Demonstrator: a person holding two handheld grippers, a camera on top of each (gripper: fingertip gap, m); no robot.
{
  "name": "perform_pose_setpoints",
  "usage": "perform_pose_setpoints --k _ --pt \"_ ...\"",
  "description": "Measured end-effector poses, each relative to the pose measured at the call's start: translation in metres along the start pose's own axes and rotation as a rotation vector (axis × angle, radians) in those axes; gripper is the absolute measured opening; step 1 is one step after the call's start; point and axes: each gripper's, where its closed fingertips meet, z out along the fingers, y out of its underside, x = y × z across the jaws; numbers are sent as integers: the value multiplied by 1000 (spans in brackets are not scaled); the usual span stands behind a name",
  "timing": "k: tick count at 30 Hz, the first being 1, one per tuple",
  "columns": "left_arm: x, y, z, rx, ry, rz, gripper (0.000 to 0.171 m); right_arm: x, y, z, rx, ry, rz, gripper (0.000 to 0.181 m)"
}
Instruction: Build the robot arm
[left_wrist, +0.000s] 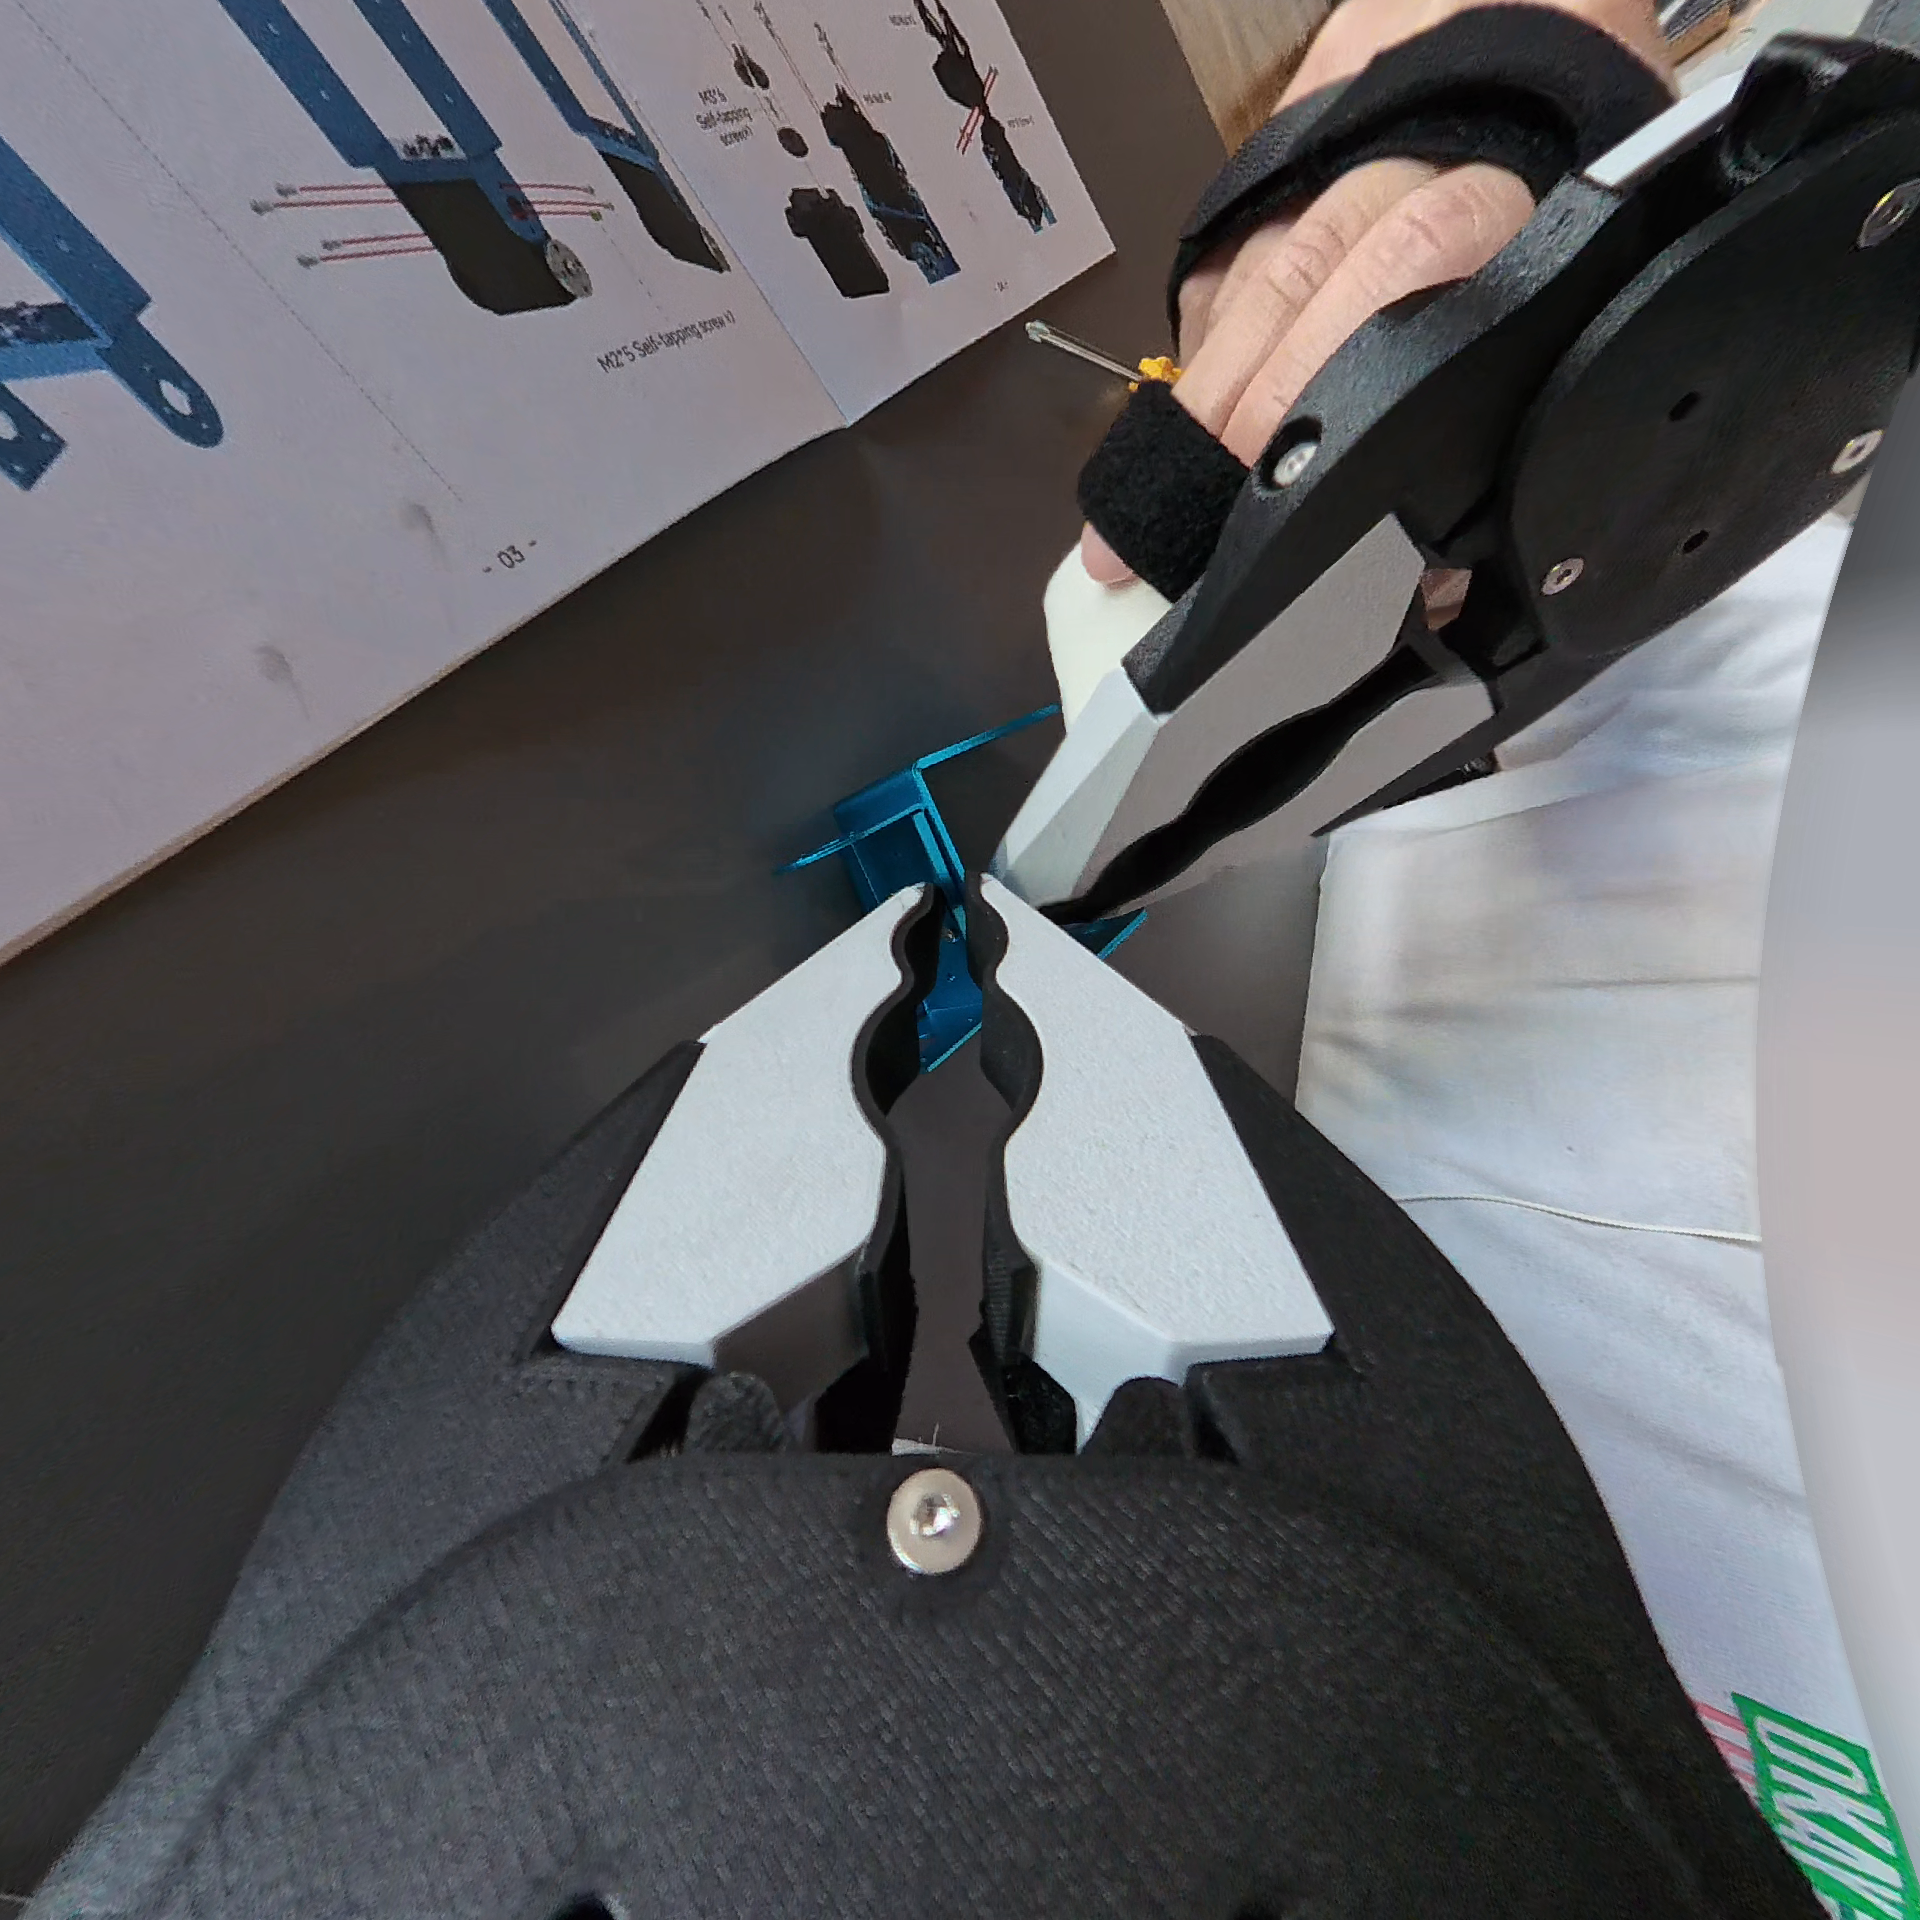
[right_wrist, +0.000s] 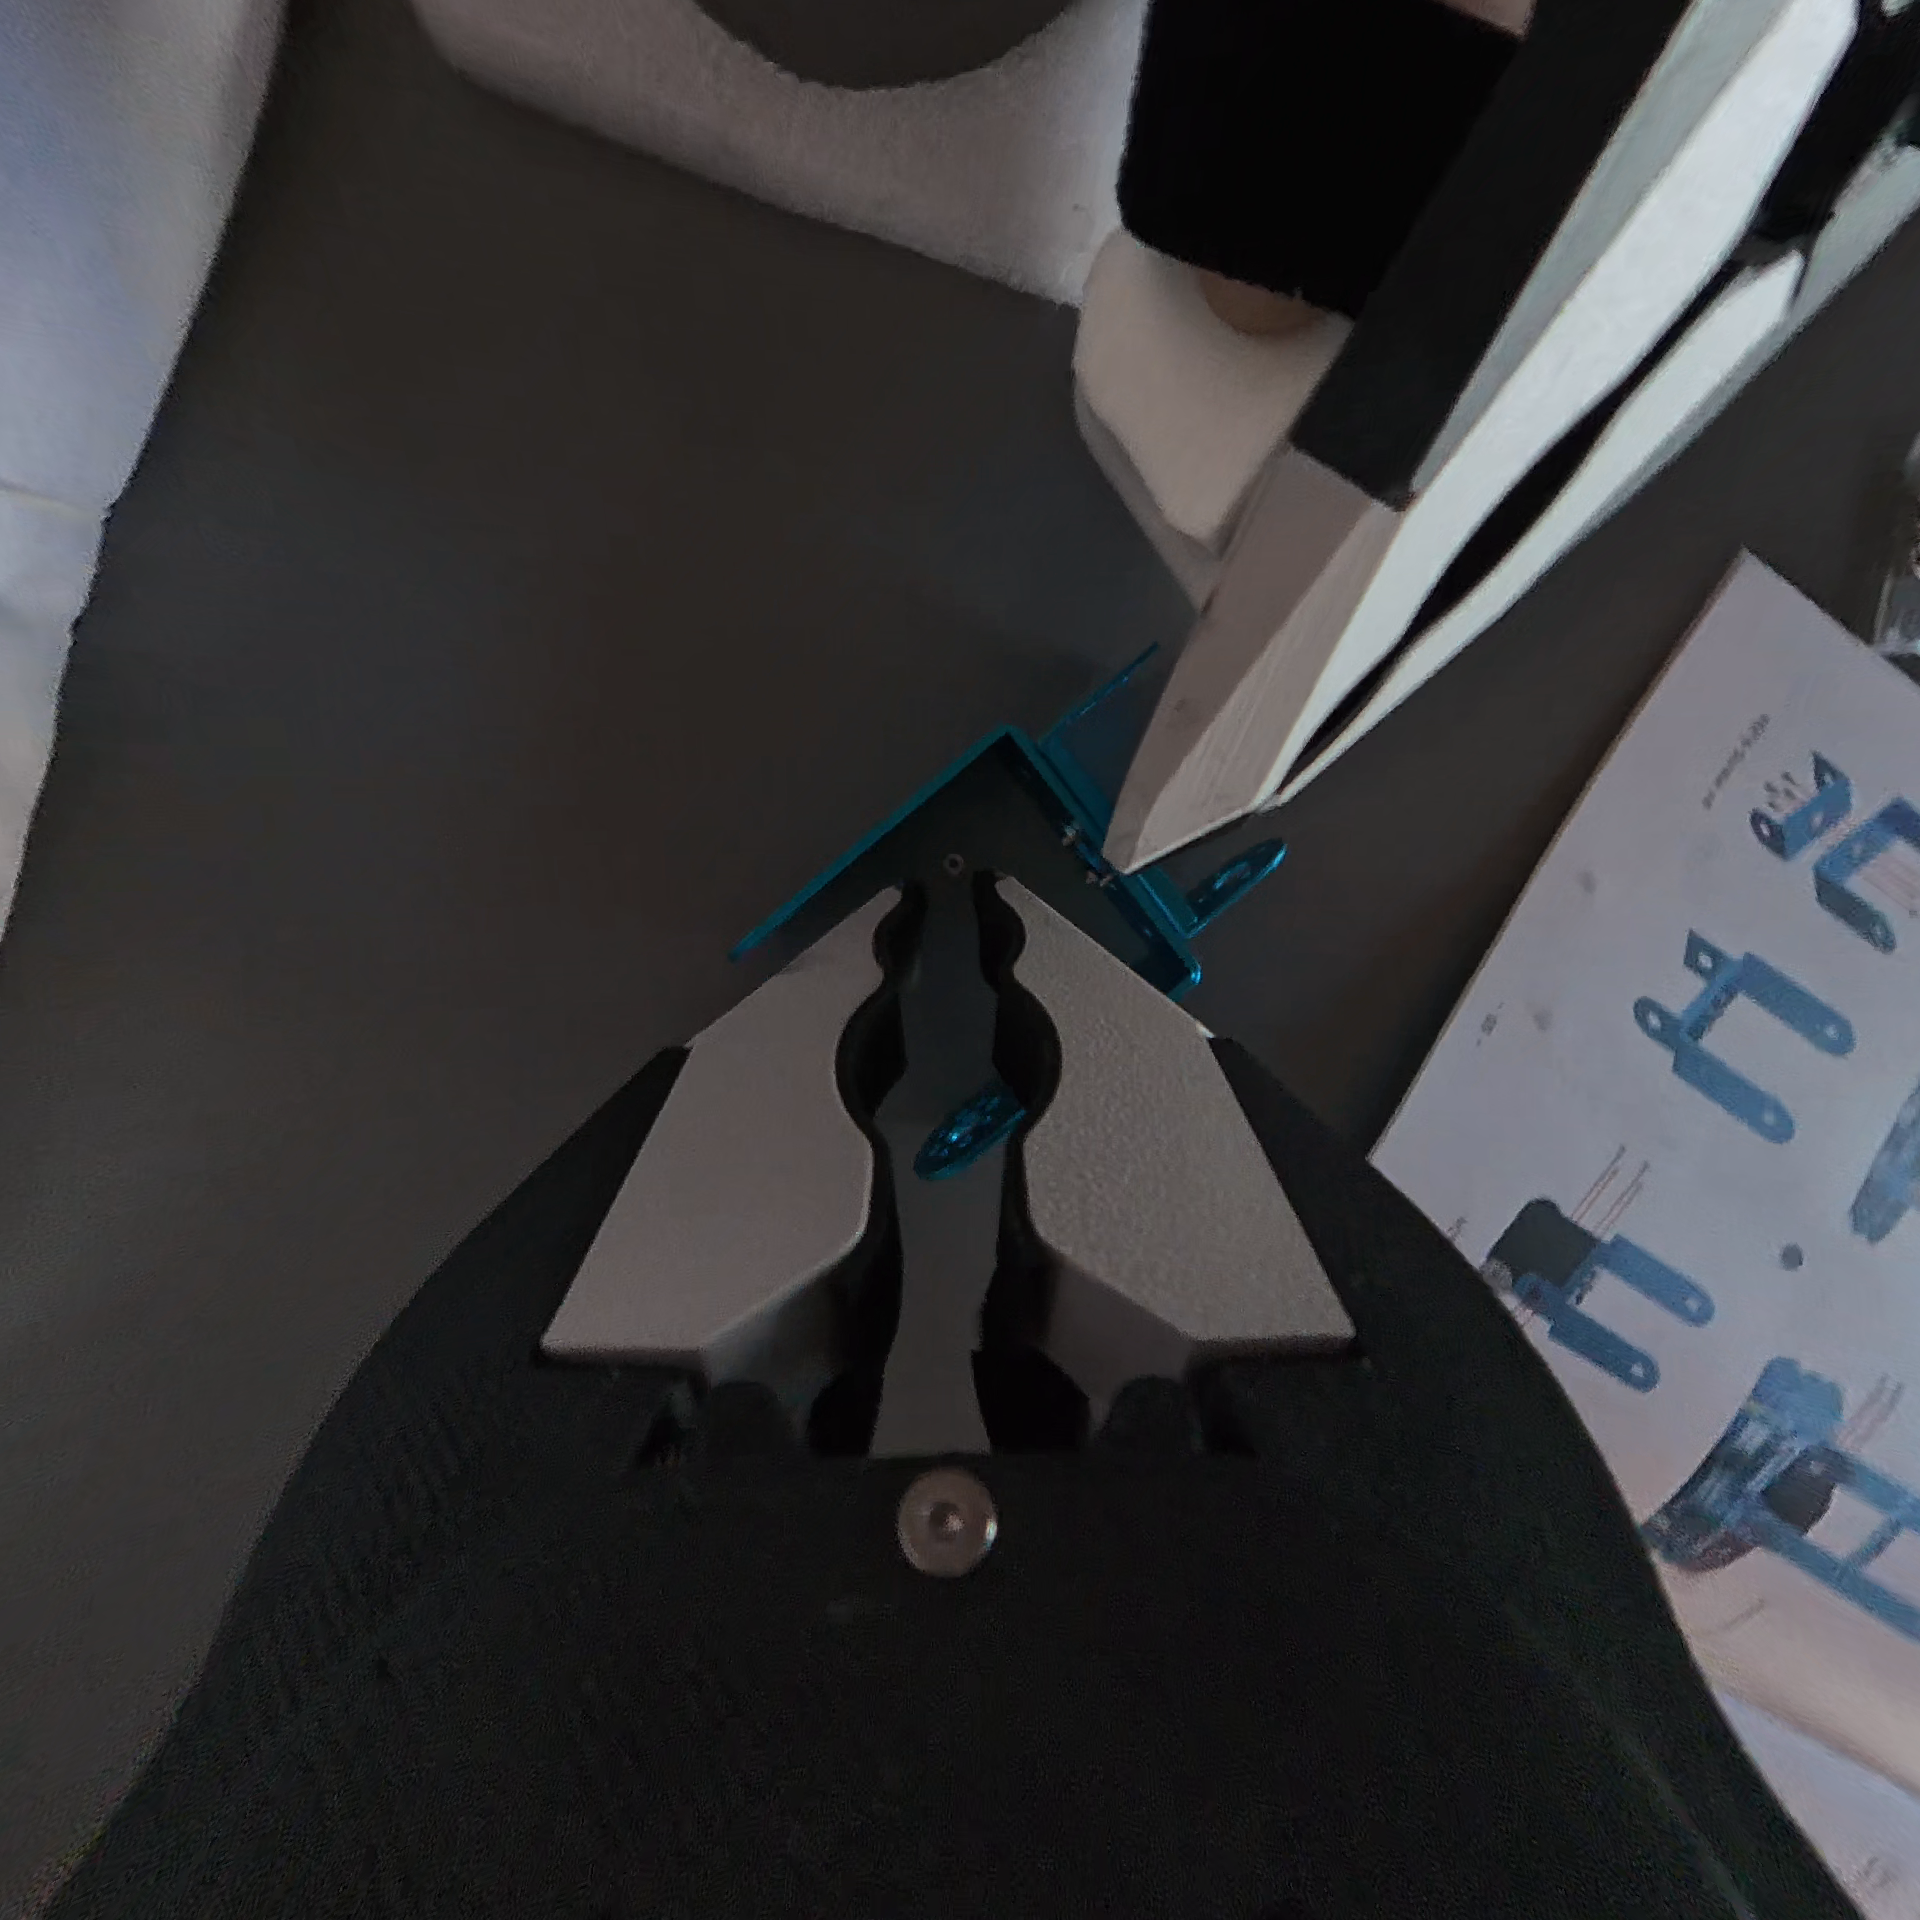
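Note:
A blue bent metal bracket sits just above the dark table, held between both grippers. My left gripper is shut on one of its flanges, with blue metal showing between the fingers. My right gripper comes in from the upper right, a strapped hand on its handle, its tips on the same bracket. In the right wrist view, my right gripper is shut on a flat wall of the bracket, and a blue tab lies between its fingers. The left gripper touches the bracket's right side.
An open instruction booklet lies on the dark table at the far left, and also shows in the right wrist view. A thin screwdriver with a yellow collar lies behind the hand. White fabric is at the right. White foam lies beyond. Both grippers' tips are close together, under 4 cm apart.

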Motion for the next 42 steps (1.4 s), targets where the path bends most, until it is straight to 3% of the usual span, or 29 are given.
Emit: perform_pose_setpoints --k 7,31,37,42 --pt "0 0 0 -2 -11 11 3 1 -5 -1 -33 -79 -69 8" --pt "0 0 0 -1 -12 11 3 -2 -1 7 -94 -96 -33 3" --pt "0 0 0 -1 -9 9 3 4 -1 -5 -10 55 -9 2" --pt "0 0 0 0 -5 6 3 13 -8 -22 155 387 -48 2"
